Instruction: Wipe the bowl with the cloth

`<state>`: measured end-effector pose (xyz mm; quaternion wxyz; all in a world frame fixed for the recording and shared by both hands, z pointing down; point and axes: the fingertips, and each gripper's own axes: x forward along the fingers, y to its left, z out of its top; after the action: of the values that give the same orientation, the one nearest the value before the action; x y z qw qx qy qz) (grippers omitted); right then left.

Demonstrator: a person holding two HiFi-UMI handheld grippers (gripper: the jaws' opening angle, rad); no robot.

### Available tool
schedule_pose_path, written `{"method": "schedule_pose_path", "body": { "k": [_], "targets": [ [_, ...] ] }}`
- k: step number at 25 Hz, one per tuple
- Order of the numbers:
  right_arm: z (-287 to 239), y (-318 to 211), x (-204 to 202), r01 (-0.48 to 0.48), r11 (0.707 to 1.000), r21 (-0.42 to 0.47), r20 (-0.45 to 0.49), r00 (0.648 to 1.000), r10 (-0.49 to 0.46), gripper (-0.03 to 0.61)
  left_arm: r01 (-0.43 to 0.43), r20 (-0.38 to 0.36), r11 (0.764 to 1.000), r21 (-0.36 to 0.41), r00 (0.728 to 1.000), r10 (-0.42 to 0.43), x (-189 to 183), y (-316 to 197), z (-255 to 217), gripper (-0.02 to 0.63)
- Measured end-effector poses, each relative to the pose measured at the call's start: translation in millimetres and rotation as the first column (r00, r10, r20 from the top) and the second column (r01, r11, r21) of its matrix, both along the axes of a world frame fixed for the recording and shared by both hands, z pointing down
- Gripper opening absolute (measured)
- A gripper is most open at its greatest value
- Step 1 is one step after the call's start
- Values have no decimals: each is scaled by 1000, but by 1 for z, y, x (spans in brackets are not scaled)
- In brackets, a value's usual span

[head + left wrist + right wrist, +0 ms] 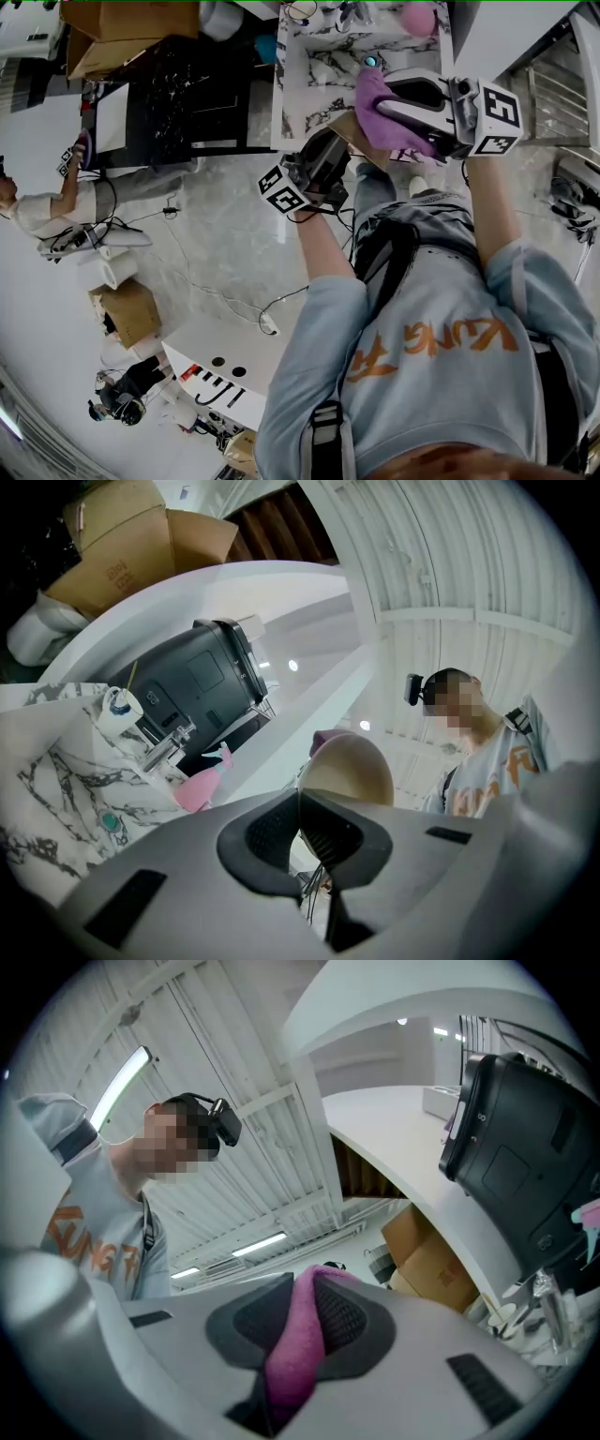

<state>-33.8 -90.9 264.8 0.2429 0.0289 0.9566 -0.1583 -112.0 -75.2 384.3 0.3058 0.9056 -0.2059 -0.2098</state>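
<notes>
- The left gripper (300, 823) is clamped on the rim of a beige, round, smooth bowl (351, 772). The bowl is tilted on edge in the air on the person's side of the white, grey-veined marble counter (323, 58).
- The right gripper (310, 1324) is closed on a bunched pink terry cloth (380, 114). The head view shows the cloth pressed against the bowl, just short of the counter's near edge.
- Judged from this, the wiping step is in hand, with the cloth on the bowl.
- The next move likely calls for sweeping the cloth around the bowl's surface while the left grip holds the rim steady and turns it to offer fresh areas.
- The bowl looks plain and matte, with no visible residue. Most of it is hidden by the cloth and jaws.
- On the counter's far part stands a pink spray bottle (201, 790).
</notes>
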Motion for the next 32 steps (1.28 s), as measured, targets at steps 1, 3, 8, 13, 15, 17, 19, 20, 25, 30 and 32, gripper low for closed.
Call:
{"method": "schedule_pose_path", "body": {
  "k": [1,3,8,13,15,17,19,20,25,30,32],
  "targets": [
    [0,-4,3,-26,1000,-11,7,1000,26,75,-4,-13,1000,9,1000,5,0,1,-2,29],
    [2,-13,9,-79,996,-33,15,997,80,75,-14,-43,1000,28,999,16,0,3,-6,29],
    [14,-29,18,-195,979,-58,-49,980,192,75,-43,-92,997,60,995,48,5,3,-15,29],
    [21,-21,8,-187,982,-16,-125,975,184,75,-54,-67,997,49,996,58,16,-2,-13,29],
    [20,-15,2,-155,988,-3,-133,979,153,75,-29,-60,999,39,998,32,15,-6,-12,29],
    [21,-9,-4,-128,992,9,-147,981,128,75,-6,-56,999,31,998,8,13,-10,-11,29],
    [21,-5,-8,-110,994,10,-150,983,110,75,-3,-67,999,34,998,6,13,-11,-13,29],
    [20,-4,-9,-103,995,6,-145,984,103,75,-9,-81,999,41,997,12,13,-11,-16,29],
    [24,-8,-13,-106,994,-8,-163,981,103,75,-37,-146,994,99,988,52,15,-6,-33,29],
    [32,-9,-17,-106,994,-19,-187,977,100,75,-18,-161,992,121,986,38,10,-5,-38,29],
    [36,-9,-20,-107,994,-17,-210,972,101,75,0,-179,992,124,984,22,5,-6,-39,29]
  ]
}}
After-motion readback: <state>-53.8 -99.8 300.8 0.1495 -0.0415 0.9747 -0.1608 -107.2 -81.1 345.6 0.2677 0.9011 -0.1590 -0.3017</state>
